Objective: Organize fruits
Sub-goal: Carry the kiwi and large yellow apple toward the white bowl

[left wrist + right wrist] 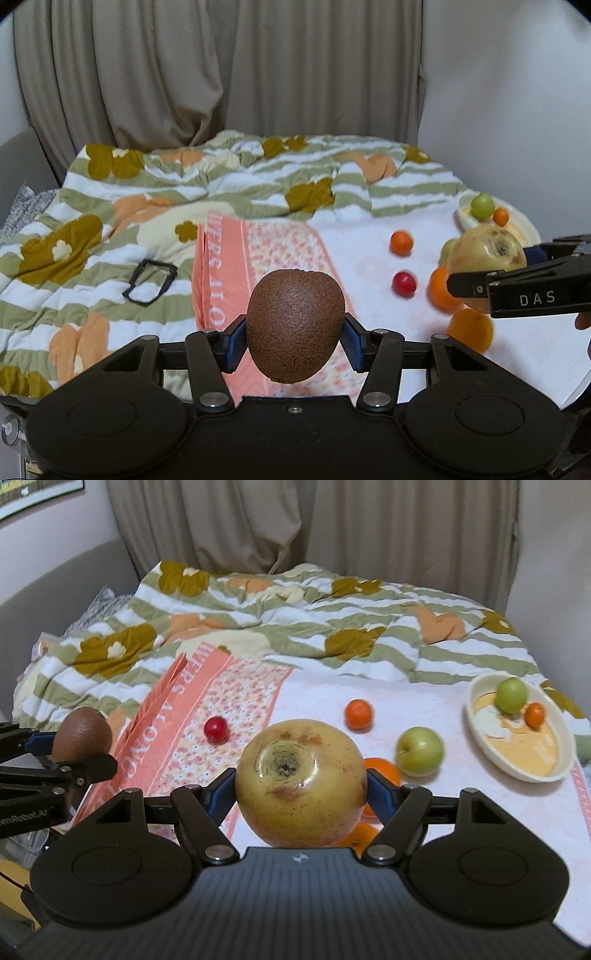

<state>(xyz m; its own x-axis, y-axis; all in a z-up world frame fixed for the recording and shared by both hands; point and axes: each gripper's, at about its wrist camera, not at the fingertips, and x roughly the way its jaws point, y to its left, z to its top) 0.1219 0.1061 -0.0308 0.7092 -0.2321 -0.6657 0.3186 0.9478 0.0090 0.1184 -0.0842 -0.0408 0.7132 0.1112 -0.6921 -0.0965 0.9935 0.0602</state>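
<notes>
My left gripper [294,338] is shut on a brown kiwi [295,317], held up above the pink cloth. At the right edge of the left wrist view, my right gripper [495,269] is shut on a large yellow fruit [487,251]. In the right wrist view this yellow fruit [301,782] fills the jaws of the right gripper [301,794], and the kiwi [83,734] shows at the left. A cream bowl [532,753] at the right holds a green fruit [511,695] and a small orange one [535,715]. A red fruit [215,730], a small orange [359,714] and a green apple [420,752] lie loose.
Two larger oranges [384,770] lie partly hidden behind the yellow fruit. A rumpled striped floral quilt [110,229] covers the bed's left and back, with a black plastic frame [149,282] on it. Beige curtains [221,74] hang behind.
</notes>
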